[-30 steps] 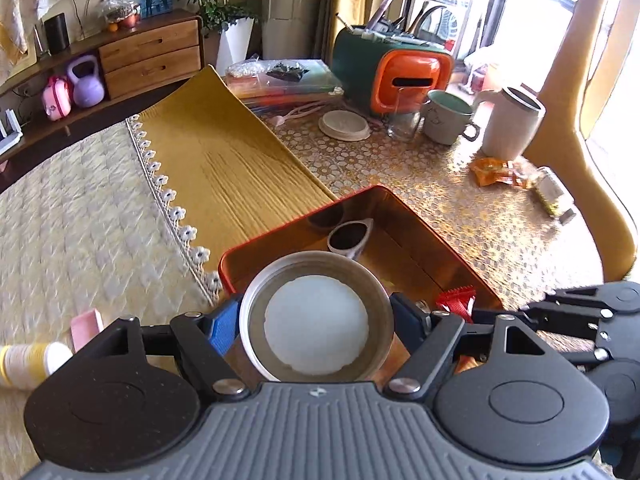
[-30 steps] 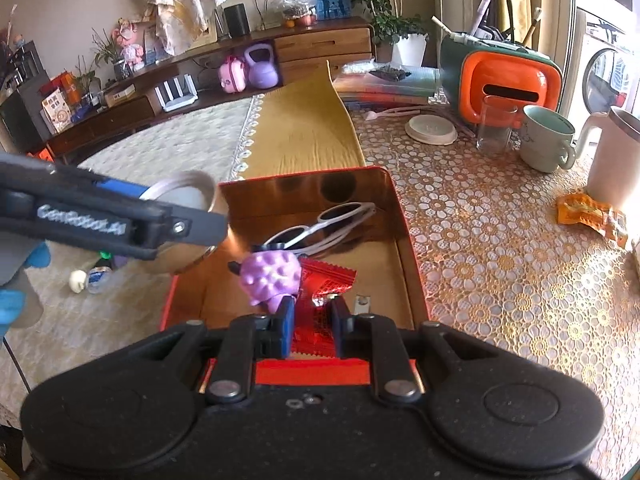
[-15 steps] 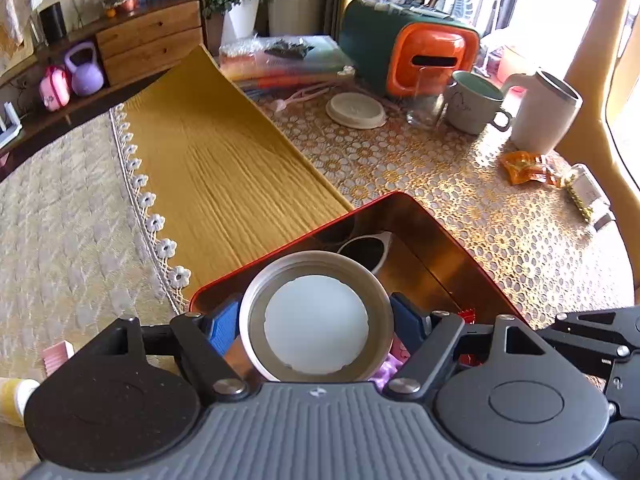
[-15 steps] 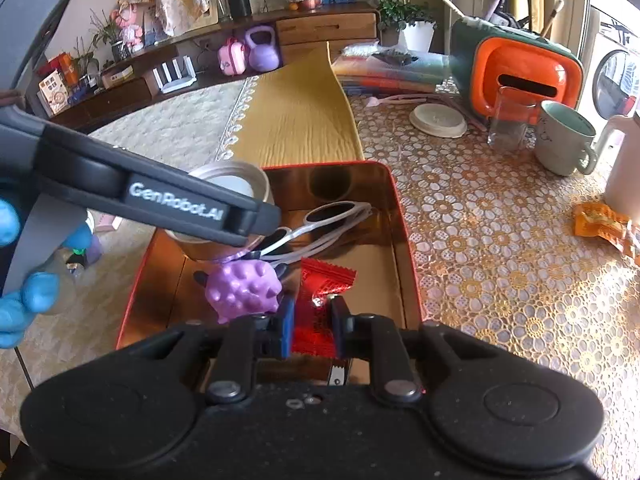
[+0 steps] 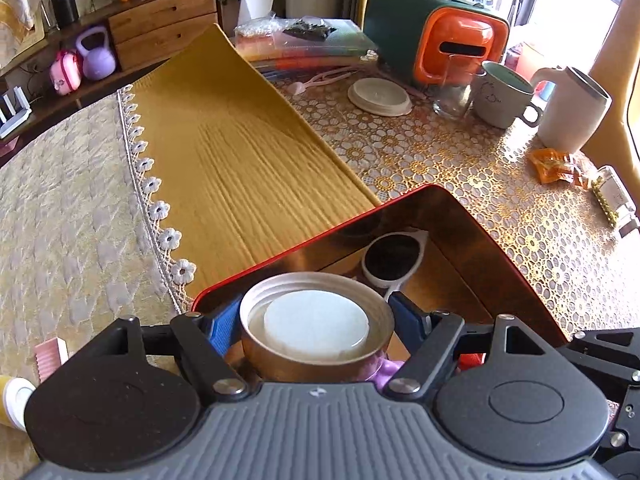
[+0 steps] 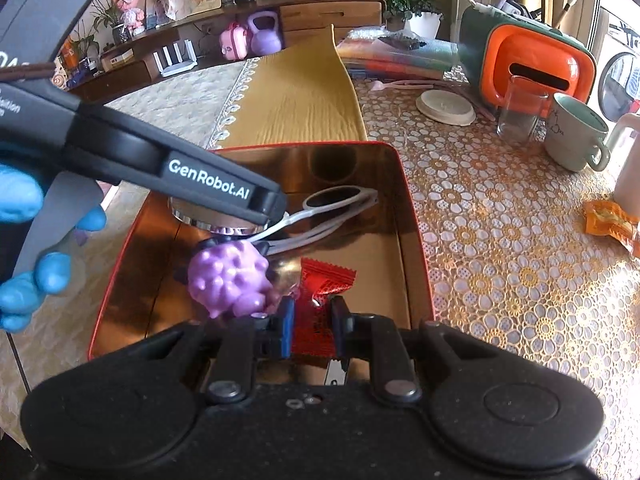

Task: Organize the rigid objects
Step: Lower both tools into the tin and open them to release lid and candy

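Observation:
My left gripper (image 5: 315, 326) is shut on a round metal lid (image 5: 316, 300) with a white liner, its blue pads on the rim. The lid hangs low inside the red tin box (image 5: 280, 256), just above a knobbly purple toy (image 6: 228, 280). White sunglasses (image 6: 336, 200) lie further back in the box. My right gripper (image 6: 312, 328) hovers at the box's near end, shut on a red packet (image 6: 326, 280). The left gripper's finger (image 6: 208, 180) crosses the right wrist view and hides most of the lid there.
A blue-gloved hand (image 6: 20, 200) holds the left gripper. A yellow cloth (image 5: 224, 152) lies behind the box. On the lace tablecloth to the right are a mug (image 5: 504, 96), a glass (image 5: 454, 92), a white jug (image 5: 572, 112), an orange-green holder (image 5: 452, 40) and an orange packet (image 5: 554, 164).
My left gripper has carried the lid from beside the box's left wall to inside it and lower, over the purple toy. The right gripper has kept the red packet and barely moved.

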A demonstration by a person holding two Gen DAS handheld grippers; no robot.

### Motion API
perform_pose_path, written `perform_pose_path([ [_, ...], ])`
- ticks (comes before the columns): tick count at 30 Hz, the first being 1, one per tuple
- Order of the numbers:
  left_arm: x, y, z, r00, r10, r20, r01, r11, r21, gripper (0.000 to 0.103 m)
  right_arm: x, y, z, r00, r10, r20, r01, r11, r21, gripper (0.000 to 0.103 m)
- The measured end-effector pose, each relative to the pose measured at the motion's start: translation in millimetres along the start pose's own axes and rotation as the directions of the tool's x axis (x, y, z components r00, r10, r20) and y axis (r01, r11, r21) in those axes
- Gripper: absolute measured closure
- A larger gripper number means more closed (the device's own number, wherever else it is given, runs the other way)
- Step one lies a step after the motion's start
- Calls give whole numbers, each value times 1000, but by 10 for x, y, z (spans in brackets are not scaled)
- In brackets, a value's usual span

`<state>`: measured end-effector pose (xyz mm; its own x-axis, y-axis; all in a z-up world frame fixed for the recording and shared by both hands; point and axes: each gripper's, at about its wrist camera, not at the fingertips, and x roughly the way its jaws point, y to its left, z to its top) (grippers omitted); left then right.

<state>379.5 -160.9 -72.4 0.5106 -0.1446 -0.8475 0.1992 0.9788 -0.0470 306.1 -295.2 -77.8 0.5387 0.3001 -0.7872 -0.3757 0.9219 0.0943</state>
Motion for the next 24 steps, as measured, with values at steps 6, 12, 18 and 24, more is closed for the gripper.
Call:
perform_pose_path([
  [6, 48, 31, 11, 1000, 1, -5, -1, 1000, -14, 25, 26, 1, -15, 1000, 5, -10, -5, 1000, 8, 85],
  [12, 61, 48, -1, 1000, -17, -8, 17, 999, -48, 25, 59, -18, -44, 1000, 3, -27, -2, 1000, 25, 84],
  [18, 10, 68, -31, 999, -43, -6, 42, 996, -78, 25, 38, -18, -73, 1000, 9, -29, -8, 999, 32, 79],
  [24, -96, 104, -67, 998, -67, 14, 68, 992, -108, 25, -17, 16, -101, 1000, 0, -25, 1, 1000, 28, 76],
])
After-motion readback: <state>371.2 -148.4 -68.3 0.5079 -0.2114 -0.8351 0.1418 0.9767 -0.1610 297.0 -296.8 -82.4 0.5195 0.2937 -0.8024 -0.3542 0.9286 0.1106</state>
